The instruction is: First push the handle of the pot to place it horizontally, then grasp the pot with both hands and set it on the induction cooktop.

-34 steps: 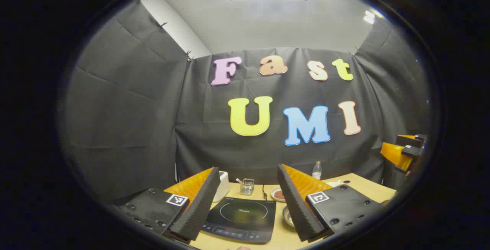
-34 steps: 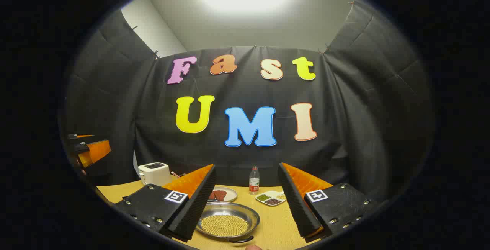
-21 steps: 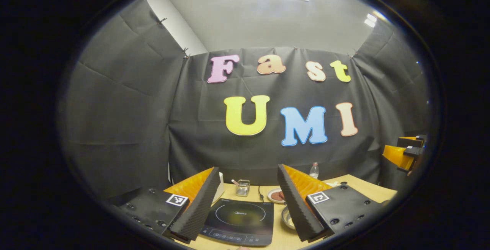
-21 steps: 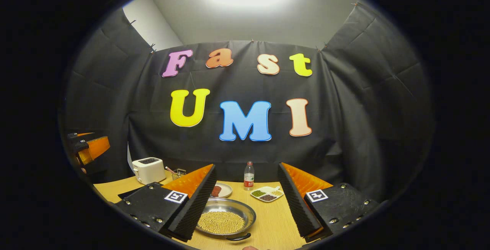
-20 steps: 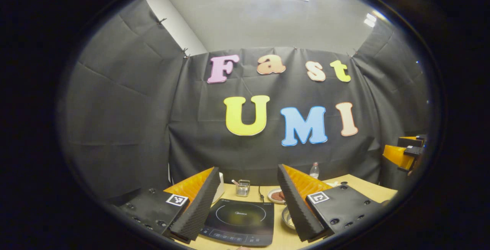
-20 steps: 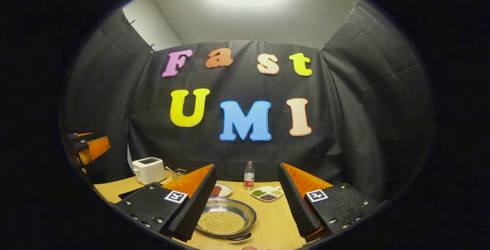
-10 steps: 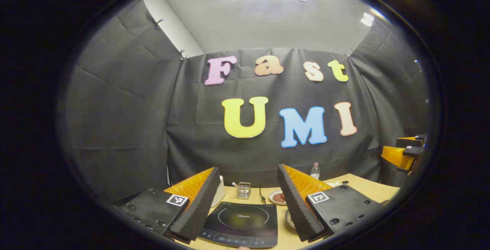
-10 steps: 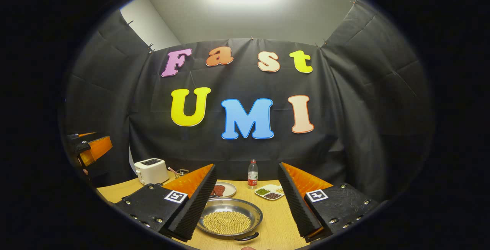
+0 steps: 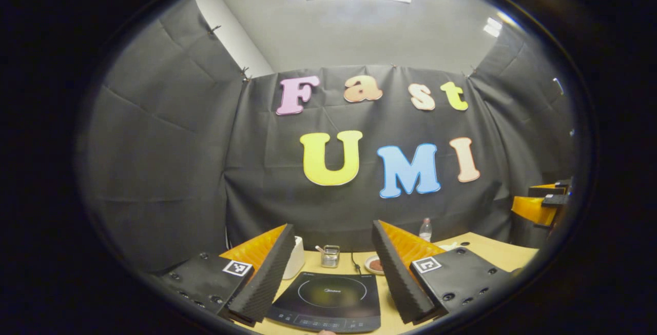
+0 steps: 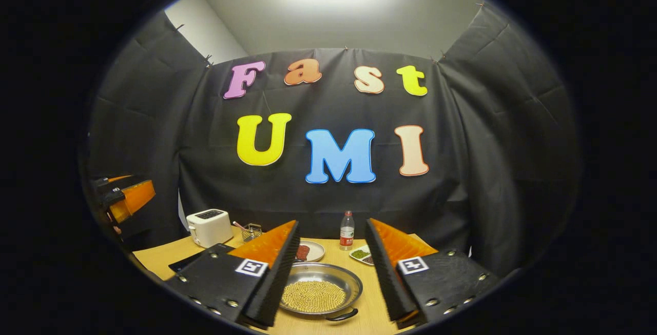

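Left gripper view: left gripper [image 9: 328, 273] spread wide, empty, above black glass induction cooktop [image 9: 328, 301] on the wooden table [image 9: 493, 253].

Right gripper view: right gripper [image 10: 328, 268] wide, empty, over shallow steel pot [image 10: 321, 290] of yellow beans; its dark handle [image 10: 341, 316] faces the camera. Nothing started: push, lift, placing all remain.

Both cameras are riding above the near edge of the bench [image 9: 493, 253], facing forward and slightly upward at the booth's back wall. The left gripper view is looking down over the induction cooktop [image 9: 328, 299]; the right gripper view is looking over the pot [image 10: 318, 289]. Both are sharing the bottle [image 10: 347, 231], toaster [image 10: 208, 227] and ceiling.
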### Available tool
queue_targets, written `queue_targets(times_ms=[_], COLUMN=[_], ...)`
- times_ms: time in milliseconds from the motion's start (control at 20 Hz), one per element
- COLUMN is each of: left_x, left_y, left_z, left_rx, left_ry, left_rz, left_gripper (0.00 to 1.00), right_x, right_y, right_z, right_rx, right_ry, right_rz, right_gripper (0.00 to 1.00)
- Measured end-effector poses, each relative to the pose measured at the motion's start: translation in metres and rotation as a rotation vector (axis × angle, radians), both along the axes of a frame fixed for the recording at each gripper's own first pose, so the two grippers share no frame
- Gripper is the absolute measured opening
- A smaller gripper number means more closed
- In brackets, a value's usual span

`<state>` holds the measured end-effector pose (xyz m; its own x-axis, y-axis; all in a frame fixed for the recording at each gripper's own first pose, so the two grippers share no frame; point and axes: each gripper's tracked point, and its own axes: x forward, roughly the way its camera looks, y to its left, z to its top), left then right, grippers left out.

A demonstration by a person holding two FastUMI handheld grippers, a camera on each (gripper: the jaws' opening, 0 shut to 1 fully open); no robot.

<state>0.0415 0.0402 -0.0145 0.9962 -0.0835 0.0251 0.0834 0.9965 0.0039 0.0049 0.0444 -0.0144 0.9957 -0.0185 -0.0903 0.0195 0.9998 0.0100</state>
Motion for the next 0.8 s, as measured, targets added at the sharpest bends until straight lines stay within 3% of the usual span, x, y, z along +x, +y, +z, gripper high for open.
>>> queue_targets(times_ms=[100, 200, 250, 350, 400, 450, 500, 550, 800], left_x=[0.001, 0.004, 0.005, 0.008, 0.008, 0.009, 0.009, 0.009, 0.016], left_y=[0.005, 0.013, 0.016, 0.022, 0.024, 0.025, 0.026, 0.027, 0.027], left_z=[-0.002, -0.003, -0.005, -0.008, -0.008, -0.008, -0.007, -0.006, -0.006], left_rx=[-0.005, -0.014, -0.015, -0.013, -0.015, -0.018, -0.023, -0.028, -0.027], left_ry=[0.001, 0.001, -0.002, -0.003, -0.001, -0.001, -0.003, -0.007, -0.015], left_rz=[-0.009, -0.018, -0.021, -0.024, -0.028, -0.032, -0.035, -0.038, -0.034], left_gripper=[0.97, 1.0, 0.97, 0.97, 0.97, 0.97, 0.92, 0.97, 1.0], right_x=[-0.001, 0.001, -0.004, -0.001, -0.003, 0.0, -0.006, -0.004, -0.003], right_y=[0.007, 0.012, 0.013, 0.031, 0.019, 0.023, 0.036, 0.041, 0.048], right_z=[-0.001, -0.006, 0.002, -0.013, -0.006, 0.001, -0.002, -0.009, -0.025], right_rx=[-0.011, -0.036, -0.039, -0.039, -0.055, -0.053, -0.048, -0.056, -0.069], right_ry=[0.008, 0.004, -0.005, 0.027, 0.009, 0.003, 0.014, 0.02, 0.076], right_rz=[-0.012, -0.03, -0.025, 0.014, -0.039, -0.015, 0.004, 0.016, 0.08], right_gripper=[0.6, 0.59, 0.29, 0.23, 0.23, 0.03, 0.02, 0.01, 0.01])
